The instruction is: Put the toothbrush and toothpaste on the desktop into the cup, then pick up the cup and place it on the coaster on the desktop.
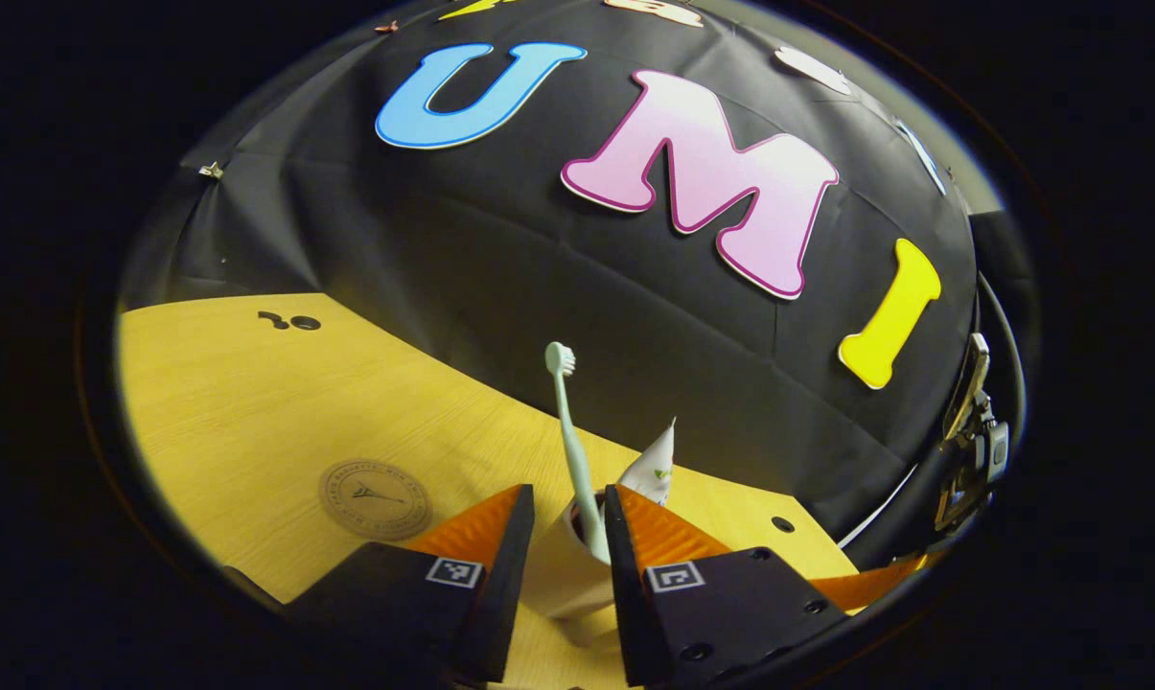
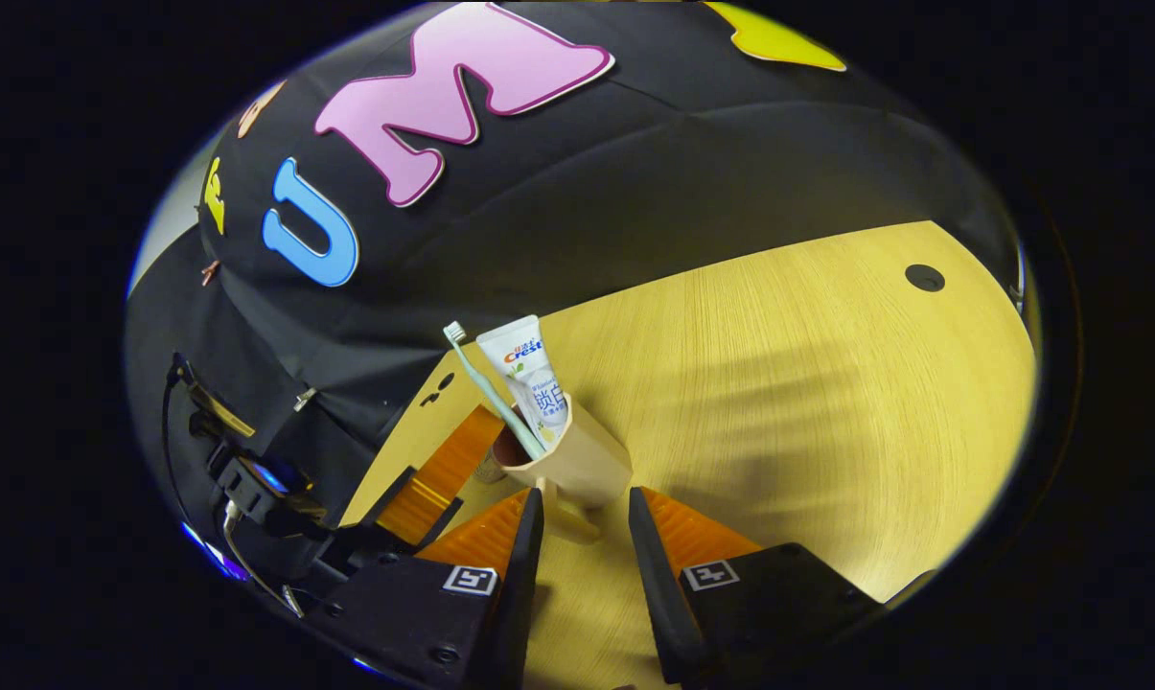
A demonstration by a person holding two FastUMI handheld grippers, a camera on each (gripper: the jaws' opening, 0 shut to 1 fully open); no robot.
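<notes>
A beige cup point(image 1: 563, 575) sits between the fingers of my left gripper point(image 1: 569, 491), which is shut on it just above the wooden desktop point(image 1: 251, 402). A pale green toothbrush point(image 1: 569, 431) stands in the cup, bristles up, with the white toothpaste tube point(image 1: 656, 465) behind it. The round brown coaster point(image 1: 374, 498) lies on the desk just left of the left finger. In the right gripper view the cup point(image 2: 587, 460) holds the toothbrush point(image 2: 491, 388) and toothpaste point(image 2: 534, 379). My right gripper point(image 2: 586, 494) is open, its tips just short of the cup. An orange finger of the left gripper point(image 2: 443, 474) lies against the cup's left side.
The black cloth wall point(image 1: 635, 316) rises close behind the cup. Small dark holes mark the desktop point(image 1: 781, 524) point(image 2: 924, 278). Wide bare wood point(image 2: 807, 383) stretches to the right of the cup in the right gripper view. A dark device with cables point(image 1: 970, 441) shows at the right edge.
</notes>
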